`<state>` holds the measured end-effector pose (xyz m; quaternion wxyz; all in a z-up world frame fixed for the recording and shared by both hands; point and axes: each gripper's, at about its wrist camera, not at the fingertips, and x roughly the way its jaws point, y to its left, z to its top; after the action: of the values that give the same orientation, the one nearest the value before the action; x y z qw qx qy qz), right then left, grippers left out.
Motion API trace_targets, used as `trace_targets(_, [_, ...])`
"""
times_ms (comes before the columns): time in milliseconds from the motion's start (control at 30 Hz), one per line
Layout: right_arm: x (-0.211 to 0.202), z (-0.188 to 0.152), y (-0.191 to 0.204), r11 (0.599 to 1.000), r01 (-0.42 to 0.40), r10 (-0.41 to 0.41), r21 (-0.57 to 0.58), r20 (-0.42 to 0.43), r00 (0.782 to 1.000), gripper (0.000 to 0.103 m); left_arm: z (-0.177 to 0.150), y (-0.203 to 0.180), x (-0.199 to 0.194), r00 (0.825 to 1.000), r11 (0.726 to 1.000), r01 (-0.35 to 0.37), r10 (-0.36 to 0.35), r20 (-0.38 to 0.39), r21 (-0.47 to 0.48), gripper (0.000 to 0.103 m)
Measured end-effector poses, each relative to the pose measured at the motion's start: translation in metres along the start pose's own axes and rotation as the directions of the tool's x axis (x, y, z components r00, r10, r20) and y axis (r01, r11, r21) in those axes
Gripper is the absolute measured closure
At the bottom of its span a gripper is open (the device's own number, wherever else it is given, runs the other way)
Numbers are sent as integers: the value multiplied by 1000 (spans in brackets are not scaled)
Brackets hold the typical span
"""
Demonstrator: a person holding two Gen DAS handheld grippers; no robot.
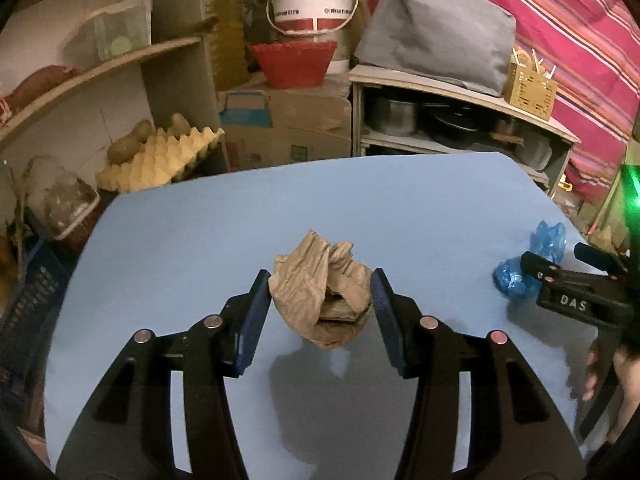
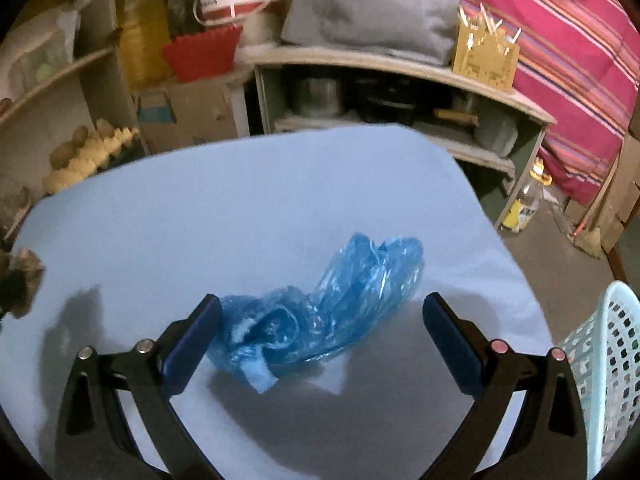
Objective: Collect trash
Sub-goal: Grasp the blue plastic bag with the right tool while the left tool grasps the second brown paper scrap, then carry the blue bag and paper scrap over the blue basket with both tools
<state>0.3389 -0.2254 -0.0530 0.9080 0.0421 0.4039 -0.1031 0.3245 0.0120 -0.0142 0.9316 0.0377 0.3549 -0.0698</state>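
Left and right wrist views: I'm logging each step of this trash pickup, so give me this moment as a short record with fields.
surface: blue table top
left gripper: shut on the crumpled brown paper, lifted off the table with its shadow below
right gripper: open, pads either side of the blue plastic wrapper, right pad clear of it
wrapper: lying on the table
bin: pale blue perforated basket past the table's right edge
in basket: cannot tell
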Motion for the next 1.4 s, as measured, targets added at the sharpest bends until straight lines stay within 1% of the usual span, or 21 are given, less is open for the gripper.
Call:
trace_targets(33, [1, 0, -1, 1000, -3, 3, 4, -4, 1000, 5, -1, 4, 1, 1000, 1000, 3, -3, 1, -11, 53])
trace_targets(133, [6, -1, -4, 1000, -6, 6, 12, -18, 1000, 6, -1, 16, 7, 999, 995, 42, -44, -19, -88, 53])
trace_targets(200, [8, -3, -5, 1000, -21, 21, 10, -32, 999, 14, -1, 23, 10, 999, 992, 45, -48, -24, -119, 53])
trace_targets(267, [10, -4, -1, 998, -65, 65, -6, -54, 996, 29, 0, 25, 10, 999, 992, 36, -38, -16, -123, 53])
trace_targets(300, [10, -5, 4, 997, -76, 74, -23, -61, 995, 32, 0, 26, 9, 999, 991, 35, -37, -14, -126, 53])
trace_targets(333, [10, -6, 7, 996, -82, 80, -37, -62, 995, 39, 0, 26, 8, 999, 991, 36, -37, -12, -129, 53])
trace_targets(367, [9, -8, 10, 994, -94, 91, -50, -64, 994, 50, 1, 26, 7, 999, 991, 36, -37, -10, -131, 53])
trace_targets(433, [7, -9, 13, 989, -139, 135, -58, -70, 988, 62, -1, 25, 5, 1000, 991, 29, -30, -7, -129, 53])
trace_targets(533, [-1, -11, 14, 985, -156, 152, -74, -59, 987, 71, -2, 20, 2, 1000, 994, 12, -13, -7, -112, 53])
trace_targets(567, [-4, -11, 12, 985, -157, 154, -74, -51, 987, 73, -2, 18, 1, 1000, 994, 7, -8, -6, -106, 53])
trace_targets(700, [-22, -10, -6, 989, -135, 135, -67, -10, 991, 74, 1, 11, -5, 1000, 995, 3, -2, 8, -102, 53])
trace_targets(833, [-45, -7, -40, 995, -93, 94, -40, 43, 995, 74, 1, -2, -10, 1000, 996, 2, -1, 20, -88, 53])
trace_targets(933, [-64, -10, -65, 998, -50, 52, -27, 84, 995, 74, 1, -14, -14, 1000, 997, 16, -14, 26, -80, 53])
trace_targets(1100, [-95, -15, -113, 1000, 8, -9, 8, 140, 990, 74, 0, -42, -28, 998, 1000, 16, -15, 56, -23, 53])
trace_targets(1267, [-118, -27, -159, 997, 38, -49, 66, 165, 985, 74, 5, -85, -56, 992, 998, 55, -59, 112, 32, 53])
trace_targets(1333, [-126, -33, -176, 995, 50, -64, 84, 171, 983, 74, 4, -110, -69, 987, 995, 82, -89, 131, 58, 53])
trace_targets(1400, [-133, -36, -193, 993, 58, -76, 104, 178, 981, 74, 2, -134, -81, 982, 989, 123, -133, 137, 79, 53])
